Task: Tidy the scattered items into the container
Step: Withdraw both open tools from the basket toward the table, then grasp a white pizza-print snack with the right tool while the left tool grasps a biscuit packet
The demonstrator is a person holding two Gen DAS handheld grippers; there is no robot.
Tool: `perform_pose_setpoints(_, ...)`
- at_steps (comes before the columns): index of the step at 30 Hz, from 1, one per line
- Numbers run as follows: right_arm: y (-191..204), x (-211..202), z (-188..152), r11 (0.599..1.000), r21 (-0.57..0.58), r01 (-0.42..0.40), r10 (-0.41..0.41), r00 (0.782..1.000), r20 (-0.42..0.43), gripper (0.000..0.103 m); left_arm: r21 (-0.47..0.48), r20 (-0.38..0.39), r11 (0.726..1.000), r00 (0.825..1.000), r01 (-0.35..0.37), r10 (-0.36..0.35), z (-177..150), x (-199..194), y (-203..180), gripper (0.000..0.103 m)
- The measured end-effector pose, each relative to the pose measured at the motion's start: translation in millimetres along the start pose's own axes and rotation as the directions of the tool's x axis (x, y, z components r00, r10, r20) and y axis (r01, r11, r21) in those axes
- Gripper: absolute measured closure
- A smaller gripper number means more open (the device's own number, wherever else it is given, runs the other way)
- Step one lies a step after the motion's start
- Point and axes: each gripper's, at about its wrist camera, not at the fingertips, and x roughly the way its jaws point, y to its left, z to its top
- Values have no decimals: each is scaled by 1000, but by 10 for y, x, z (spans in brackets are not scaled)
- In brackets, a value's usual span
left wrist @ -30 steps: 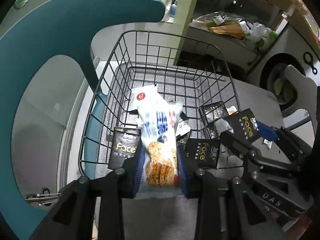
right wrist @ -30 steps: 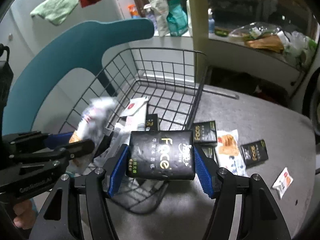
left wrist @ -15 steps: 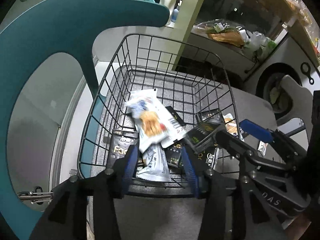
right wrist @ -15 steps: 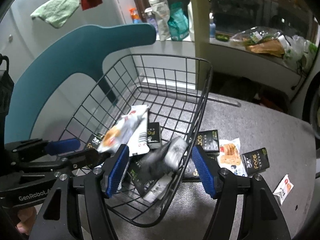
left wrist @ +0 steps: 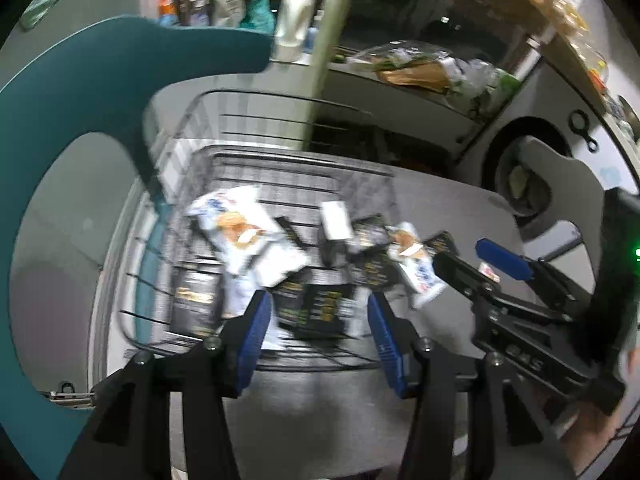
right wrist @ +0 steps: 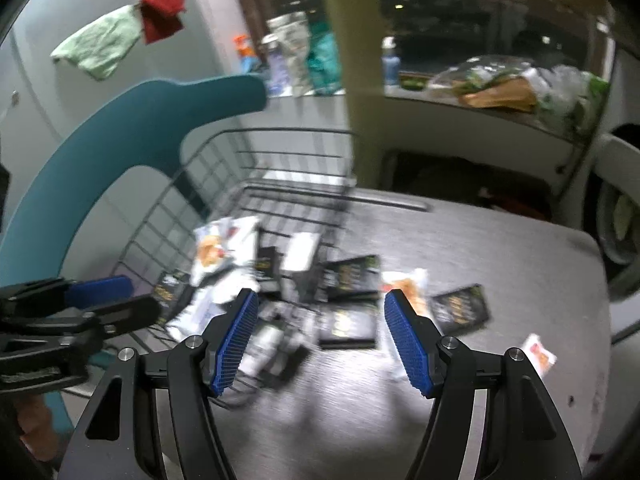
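Blur smears the left wrist view, yet the layout reads. The left gripper (left wrist: 318, 330) hangs over the near rim of the wire basket (left wrist: 224, 346), its blue pads apart and opening further, nothing between them. Inside the basket lie a white snack packet (left wrist: 240, 232) and several black sachets (left wrist: 320, 306). Outside the basket's right wall, on the grey tabletop (left wrist: 452, 216), another white snack packet (left wrist: 416, 268) sits beside a black sachet (left wrist: 442, 242), just ahead of the right gripper's tips (left wrist: 472, 260).

Seen from the right wrist, the right gripper (right wrist: 318, 336) has its pads spread wide and empty, poised at the basket's near right corner (right wrist: 344, 208). Loose items lie ahead and to its right: a black sachet (right wrist: 348, 326) almost straight ahead, a snack packet (right wrist: 408, 284), a second black sachet (right wrist: 460, 310) lying slantwise, and a small white-and-orange sachet (right wrist: 538, 354) farthest right. The left gripper (right wrist: 132, 300) shows at the left edge, over the basket.

By my reading the right hand is plainly nearer the strays, so the next pick falls to it, reaching rightward and away from the basket.
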Motion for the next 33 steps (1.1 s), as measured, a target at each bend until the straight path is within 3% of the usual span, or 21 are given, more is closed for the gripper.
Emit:
perform_pose_setpoints(6, -691, -139, -463, 984, 133, 117, -118, 993, -1, 37, 113, -51, 991, 996, 73, -68, -197, 208, -775, 37)
perform_pose_setpoints(12, -1395, -86, -934, 938, 261, 229, -219, 973, -67, 37, 139, -163, 979, 979, 148, -124, -410, 848, -1330, 37)
perform_pose_setpoints(16, -1691, 34, -1061, 918, 308, 250, -238, 968, -77, 37, 111, -182, 985, 977, 134, -113, -305, 1245, -1442, 37)
perform_pose_setpoints(20, -1999, 96, -947, 886, 379, 267, -269, 962, -49, 37, 54, -175, 994, 981, 98, -87, -105, 1544, -1444, 37)
perform_pose_setpoints(26, -2136, 228, -698, 894, 356, 272, -277, 960, -37, 37, 17, -175, 999, 984, 42, -39, 110, 1797, -1389, 37)
perform_pose_setpoints(33, -2220, 433, -683, 889, 369, 270, -267, 962, -59, 37, 1, -191, 1000, 981, -28, 28, 173, 2012, -1286, 33)
